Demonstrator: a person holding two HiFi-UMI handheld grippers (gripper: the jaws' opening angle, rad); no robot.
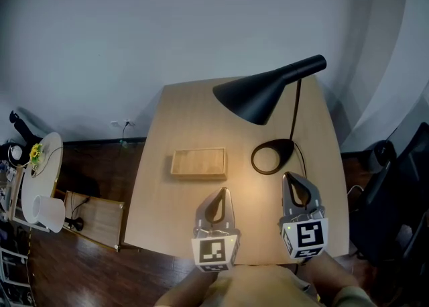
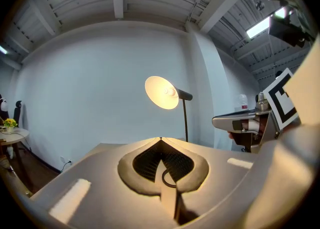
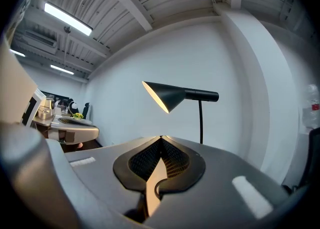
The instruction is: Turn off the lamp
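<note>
Lamp (image 1: 261, 94) alight toward the far right of the pale wooden worktop (image 1: 181, 118), its black cone shade tilted down over a warm pool of light and its thin stem rising from a ring base (image 1: 287, 143). We see a shallow wooden box (image 1: 198, 163) lying to the left of that base, apart from it. Nearer us, the left gripper (image 1: 221, 195) and the right gripper (image 1: 290, 179) hover side by side over the worktop's near part, each with its jaws pressed together on nothing, the right one just short of the ring base.
</note>
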